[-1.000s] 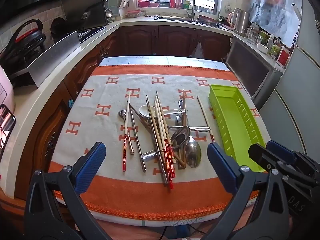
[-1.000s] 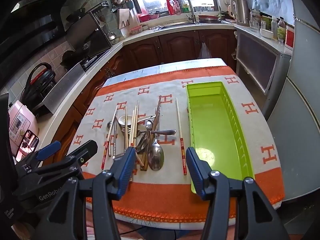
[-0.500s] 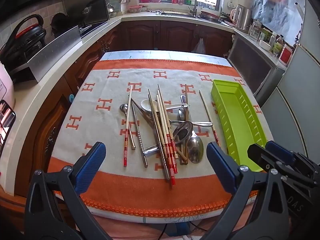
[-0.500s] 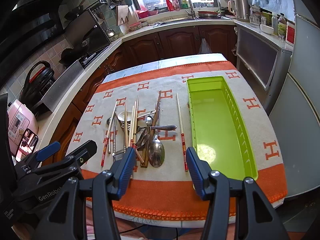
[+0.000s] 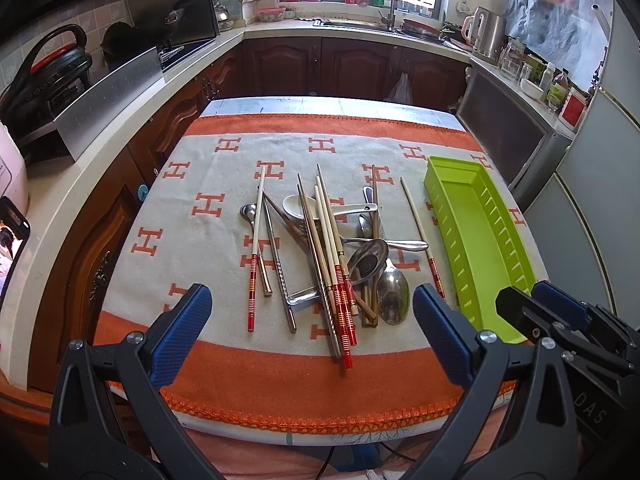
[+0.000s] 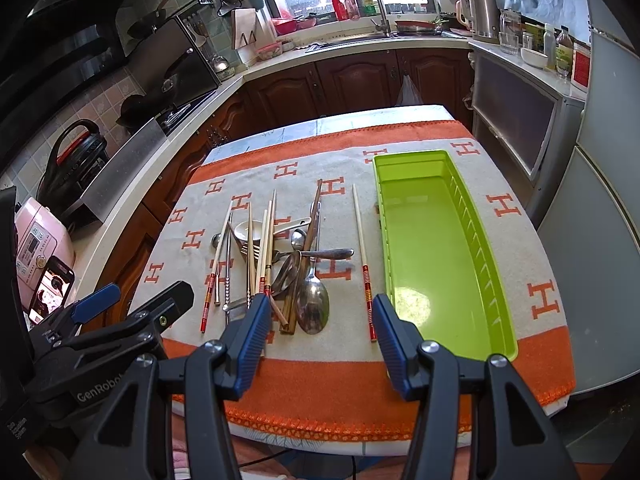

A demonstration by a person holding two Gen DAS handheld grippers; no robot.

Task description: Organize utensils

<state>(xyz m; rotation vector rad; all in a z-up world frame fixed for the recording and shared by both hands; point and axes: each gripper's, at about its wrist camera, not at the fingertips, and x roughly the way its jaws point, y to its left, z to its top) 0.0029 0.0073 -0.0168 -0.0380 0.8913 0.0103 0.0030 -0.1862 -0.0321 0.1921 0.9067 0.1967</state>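
Observation:
A pile of utensils (image 5: 332, 248) lies mid-table on the orange and grey cloth: several chopsticks, metal spoons, a white ceramic spoon (image 5: 296, 205) and a fork. It also shows in the right wrist view (image 6: 280, 256). One red-tipped chopstick (image 6: 363, 260) lies apart, beside a long empty green tray (image 6: 440, 256), which also shows in the left wrist view (image 5: 480, 240). My left gripper (image 5: 312, 336) is open and empty above the table's near edge. My right gripper (image 6: 320, 340) is open and empty, just right of the left one.
The table's near edge (image 5: 320, 420) lies just below both grippers. Kitchen counters with a pink appliance (image 6: 40, 244), a phone (image 6: 52, 288) and a stove stand to the left, a sink behind, a cabinet (image 6: 516, 120) to the right.
Both grippers have risen and tilted a little, so the table sits lower in both views. Nothing on the table has moved. Both stay open.

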